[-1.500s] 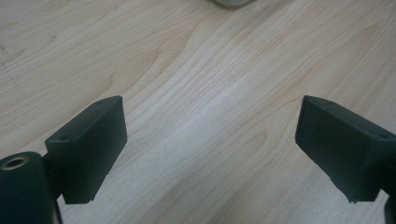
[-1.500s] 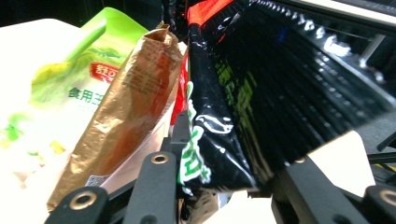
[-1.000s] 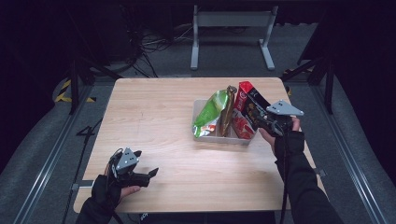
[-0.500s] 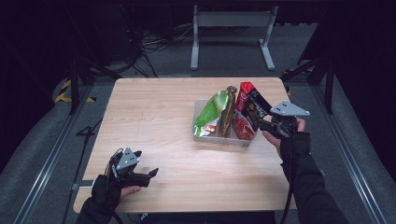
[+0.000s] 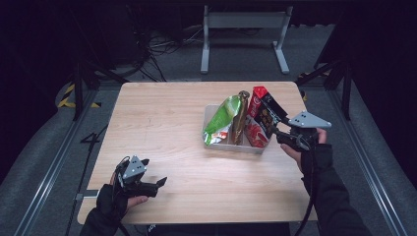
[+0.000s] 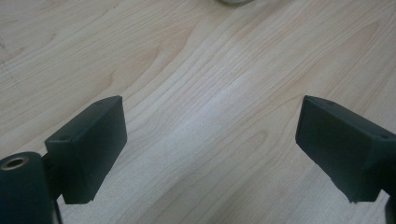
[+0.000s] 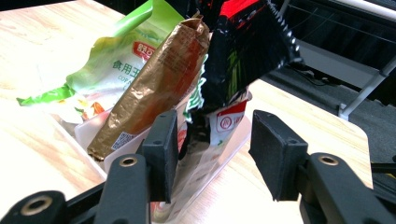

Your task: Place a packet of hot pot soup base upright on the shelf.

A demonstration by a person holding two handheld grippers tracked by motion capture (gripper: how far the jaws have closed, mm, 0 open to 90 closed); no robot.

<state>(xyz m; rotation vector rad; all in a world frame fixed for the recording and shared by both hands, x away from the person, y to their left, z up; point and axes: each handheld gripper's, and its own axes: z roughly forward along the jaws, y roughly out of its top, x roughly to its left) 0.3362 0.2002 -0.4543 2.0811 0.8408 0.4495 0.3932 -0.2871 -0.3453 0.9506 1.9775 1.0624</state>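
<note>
I am holding my right gripper point(image 5: 272, 129) at the near right corner of the clear tray point(image 5: 231, 146), and its jaws have just been opening: they are now standing partly apart, with the tray's corner and the lower edge of the black snack bag point(image 7: 243, 51) sitting in the gap between them, neither pad pressing on anything that I can make out. In the right gripper view the left pad point(image 7: 161, 149) is lying against the tray's wall, while the other is hanging free over the bare bench point(image 5: 162, 118). The black snack bag is leaning upright just above and ahead of these jaws, with a red-and-white packet point(image 7: 229, 122) tucked right behind its bottom edge. Farther off to the left of the jaws, the brown foil pouch point(image 7: 159, 84) is slanting up out of the tray, and beyond it the green bag point(image 7: 116, 56) is drooping over the far rim. My left gripper point(image 5: 161, 182) is resting well apart from all this, at the near left part of the bench, its jaws spread wide and holding nothing, with plain wood showing between them in the left gripper view point(image 6: 210, 154). My hands are both gloved in black.
</note>
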